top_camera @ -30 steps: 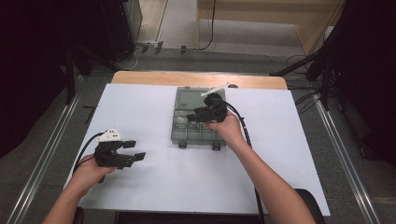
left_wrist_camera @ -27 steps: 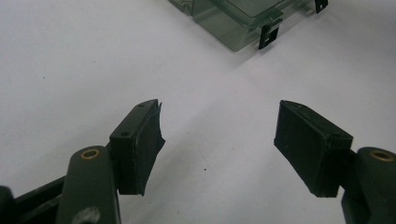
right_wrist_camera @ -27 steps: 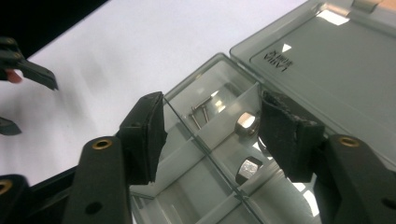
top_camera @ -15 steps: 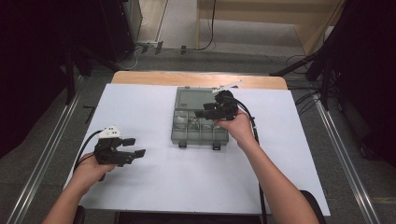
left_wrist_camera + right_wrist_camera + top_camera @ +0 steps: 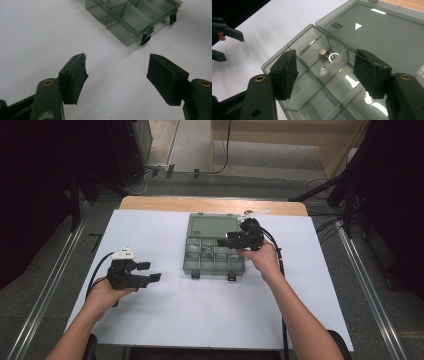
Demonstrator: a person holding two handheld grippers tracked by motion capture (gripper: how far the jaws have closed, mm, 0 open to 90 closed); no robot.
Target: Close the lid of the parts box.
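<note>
An open grey see-through compartment box [image 5: 214, 271] lies mid-table, its lid [image 5: 212, 225] flat on the far side. My right gripper [image 5: 223, 240] hovers over the box's right part, pointing left. In the right gripper view my right gripper [image 5: 328, 75] stands open over the compartments; its jaws have just been opening and nothing is between them. Beneath it sit a hex nut [image 5: 323, 53], a washer [image 5: 333, 57] and a screw [image 5: 308, 47]. My left gripper [image 5: 151, 271] rests low at the table's left, open and empty [image 5: 116, 75], with the box [image 5: 130, 37] ahead of it.
White sheet [image 5: 200, 320] covers the table; a wooden edge [image 5: 210, 205] shows at the far side. Two black latches [image 5: 195, 276] stick out from the box's near wall. Metal rails [image 5: 50, 285] run along the floor on both sides.
My right hand has shifted to the right over the box, and its jaws stand wider than before. The left hand and gripper have stayed put.
</note>
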